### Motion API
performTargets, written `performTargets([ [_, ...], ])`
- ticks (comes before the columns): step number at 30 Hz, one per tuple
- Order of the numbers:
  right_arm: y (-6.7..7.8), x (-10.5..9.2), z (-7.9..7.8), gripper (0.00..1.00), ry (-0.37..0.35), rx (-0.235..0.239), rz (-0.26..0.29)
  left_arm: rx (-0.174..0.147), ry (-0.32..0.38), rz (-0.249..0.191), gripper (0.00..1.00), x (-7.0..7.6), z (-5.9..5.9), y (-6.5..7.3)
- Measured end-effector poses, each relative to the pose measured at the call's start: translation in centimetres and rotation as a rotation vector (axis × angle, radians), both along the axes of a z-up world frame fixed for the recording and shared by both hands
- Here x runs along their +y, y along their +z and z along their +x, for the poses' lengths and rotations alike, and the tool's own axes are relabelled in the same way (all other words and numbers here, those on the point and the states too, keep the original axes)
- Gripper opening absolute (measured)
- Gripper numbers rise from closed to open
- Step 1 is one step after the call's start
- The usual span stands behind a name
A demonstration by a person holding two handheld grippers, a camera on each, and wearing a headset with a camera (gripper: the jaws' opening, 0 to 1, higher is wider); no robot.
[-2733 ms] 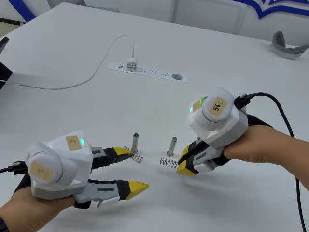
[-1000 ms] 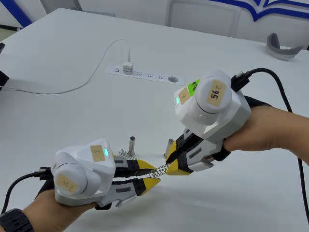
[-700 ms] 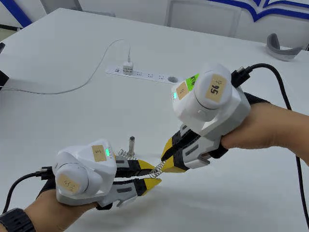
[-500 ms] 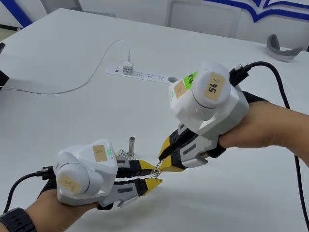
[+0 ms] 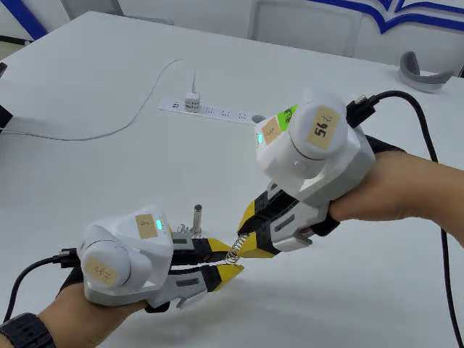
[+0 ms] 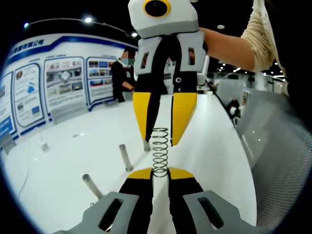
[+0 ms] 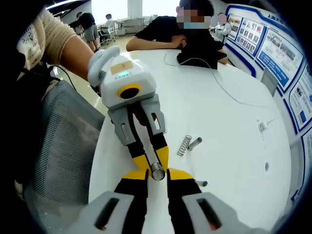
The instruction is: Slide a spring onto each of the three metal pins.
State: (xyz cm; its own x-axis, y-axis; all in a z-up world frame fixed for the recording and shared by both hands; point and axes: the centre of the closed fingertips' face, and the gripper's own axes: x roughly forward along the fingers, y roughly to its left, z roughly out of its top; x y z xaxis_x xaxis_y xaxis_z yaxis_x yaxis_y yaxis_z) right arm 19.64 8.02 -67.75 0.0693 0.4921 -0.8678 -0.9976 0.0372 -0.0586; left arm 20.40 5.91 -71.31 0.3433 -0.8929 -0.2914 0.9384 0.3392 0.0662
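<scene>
while left gripper pinches one end of spring, right gripper pinches other end.

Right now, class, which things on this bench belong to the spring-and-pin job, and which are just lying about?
Belong to the job: held spring, pinched between left tool and right tool; spare spring; metal pins.

Lying about: power strip; plugged-in charger; white cable; grey curved object.
</scene>
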Motion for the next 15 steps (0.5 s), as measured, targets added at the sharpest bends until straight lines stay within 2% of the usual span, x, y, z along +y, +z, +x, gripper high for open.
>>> performTargets([
  [15, -0.16, 0.17, 0.1, 0.12, -0.006, 0.01, 0.0, -0.007, 0.001, -0.006, 0.11, -0.14, 0.1, 0.26],
])
